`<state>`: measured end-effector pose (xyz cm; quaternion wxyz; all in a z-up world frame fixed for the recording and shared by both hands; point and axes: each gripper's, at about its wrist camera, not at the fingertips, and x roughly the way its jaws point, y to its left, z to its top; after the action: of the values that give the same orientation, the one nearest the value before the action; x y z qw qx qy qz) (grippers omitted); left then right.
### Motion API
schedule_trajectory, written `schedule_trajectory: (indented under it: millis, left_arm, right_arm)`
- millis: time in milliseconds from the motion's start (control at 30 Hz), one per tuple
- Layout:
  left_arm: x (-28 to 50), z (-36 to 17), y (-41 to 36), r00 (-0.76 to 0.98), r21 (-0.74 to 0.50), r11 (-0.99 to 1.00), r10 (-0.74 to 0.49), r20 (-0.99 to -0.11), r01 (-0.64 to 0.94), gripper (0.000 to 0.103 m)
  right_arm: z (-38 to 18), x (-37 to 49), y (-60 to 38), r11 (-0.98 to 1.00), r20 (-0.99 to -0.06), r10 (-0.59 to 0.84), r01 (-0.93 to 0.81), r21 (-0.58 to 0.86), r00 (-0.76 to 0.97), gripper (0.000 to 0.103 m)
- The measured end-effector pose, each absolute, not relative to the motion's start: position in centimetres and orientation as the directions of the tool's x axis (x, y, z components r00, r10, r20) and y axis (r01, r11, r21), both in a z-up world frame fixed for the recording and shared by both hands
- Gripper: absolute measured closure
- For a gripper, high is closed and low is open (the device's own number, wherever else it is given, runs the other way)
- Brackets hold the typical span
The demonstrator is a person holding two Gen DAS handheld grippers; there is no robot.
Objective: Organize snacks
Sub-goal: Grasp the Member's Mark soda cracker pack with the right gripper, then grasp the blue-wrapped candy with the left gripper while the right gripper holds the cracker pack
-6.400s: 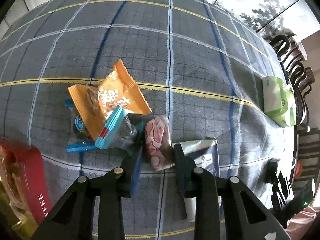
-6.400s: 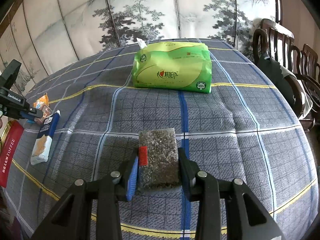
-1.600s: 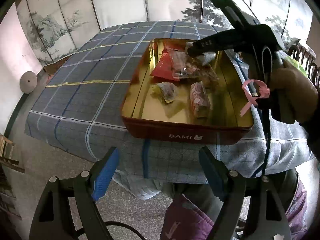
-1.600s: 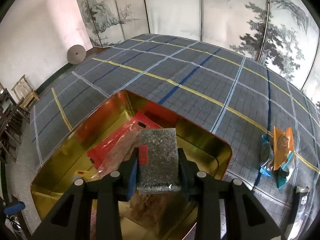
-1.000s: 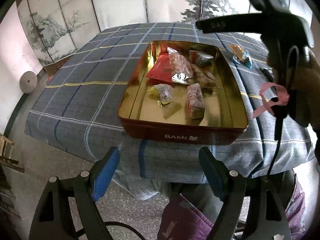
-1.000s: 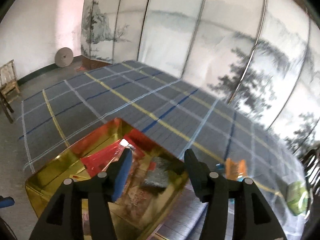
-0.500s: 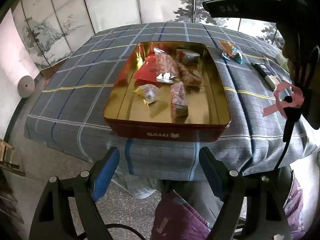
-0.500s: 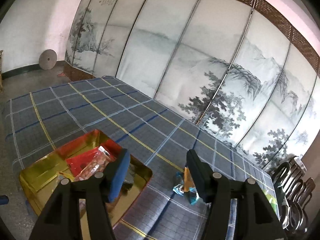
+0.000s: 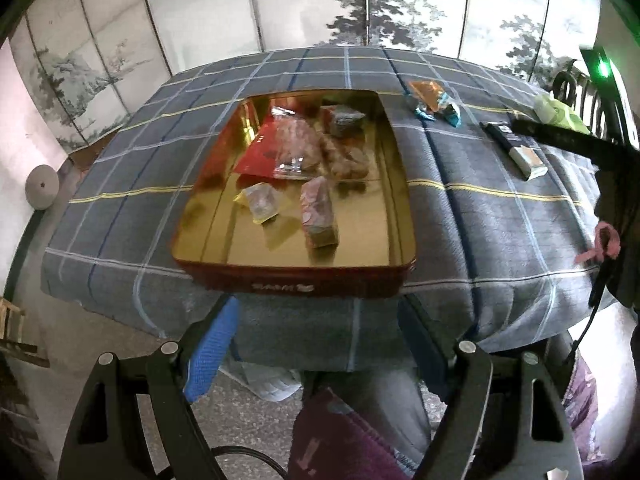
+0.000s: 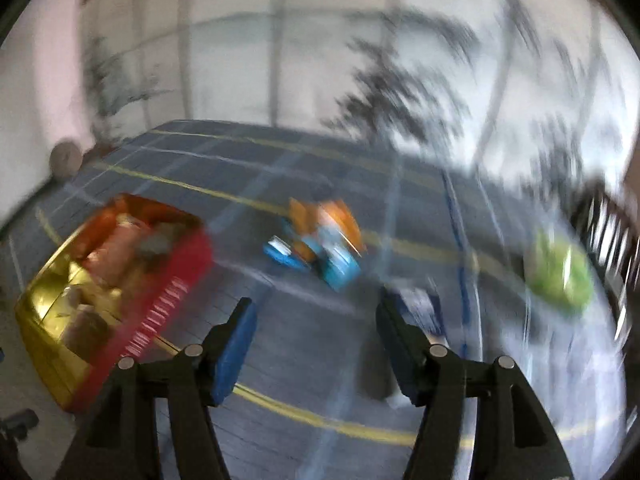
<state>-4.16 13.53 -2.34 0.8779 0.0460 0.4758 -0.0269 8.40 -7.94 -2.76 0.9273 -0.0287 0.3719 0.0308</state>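
A red tin with a gold inside (image 9: 208,216) sits at the near table edge and holds several wrapped snacks, among them a grey speckled pack (image 9: 346,117) and a pink pack (image 9: 318,216). Orange and blue snack packs (image 9: 434,102) lie on the cloth right of the tin; they also show in the blurred right wrist view (image 10: 320,240). A dark and white bar (image 9: 514,148) lies further right. My left gripper (image 9: 316,344) is open and empty, held off the table's near edge. My right gripper (image 10: 314,332) is open and empty above the cloth, between tin (image 10: 160,300) and packs.
A green tissue pack (image 9: 556,110) lies at the far right of the table, also in the right wrist view (image 10: 560,276). Dark wooden chairs (image 9: 576,84) stand behind it. A painted folding screen (image 9: 320,4) lines the back. The person's legs (image 9: 360,420) are below the table edge.
The right gripper let go of the grey pack in the tin, opened, and swung up and right toward the orange and blue packs. The left gripper stayed open and drew back slightly.
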Motion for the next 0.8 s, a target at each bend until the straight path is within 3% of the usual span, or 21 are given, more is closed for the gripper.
schedule_trajectory:
  millis: [67, 200, 600, 667, 800]
  left_arm:
    - [-3.7, -2.4, 12.9, 0.538, 0.050, 0.993, -0.014, -0.843, 0.104, 0.025]
    - [-3.1, -2.5, 11.6, 0.529, 0.056, 0.990, -0.021, -0.848, 0.129, 0.025]
    - [-1.2, -1.8, 9.2, 0.530, 0.088, 0.983, -0.012, -0.848, 0.163, 0.025]
    - [-0.7, -1.6, 8.8, 0.528, 0.080, 0.983, -0.021, -0.849, 0.167, 0.025]
    - [0.3, -0.8, 8.1, 0.526, 0.063, 0.981, -0.043, -0.849, 0.181, 0.025]
  right_arm:
    - [-4.2, 8.5, -12.7, 0.998, -0.725, 0.048, -0.006, 0.060, 0.687, 0.040]
    - [-5.3, 8.8, -17.8, 0.993, -0.742, 0.035, 0.062, 0.103, 0.669, 0.040]
    - [-8.7, 14.9, -16.1, 0.997, -0.824, 0.069, -0.022, 0.068, 0.562, 0.040]
    - [-9.3, 15.2, -15.9, 1.000, -0.824, 0.031, -0.017, 0.026, 0.565, 0.053]
    - [-9.4, 14.6, -15.9, 0.997, -0.817, 0.051, -0.073, 0.012, 0.574, 0.053]
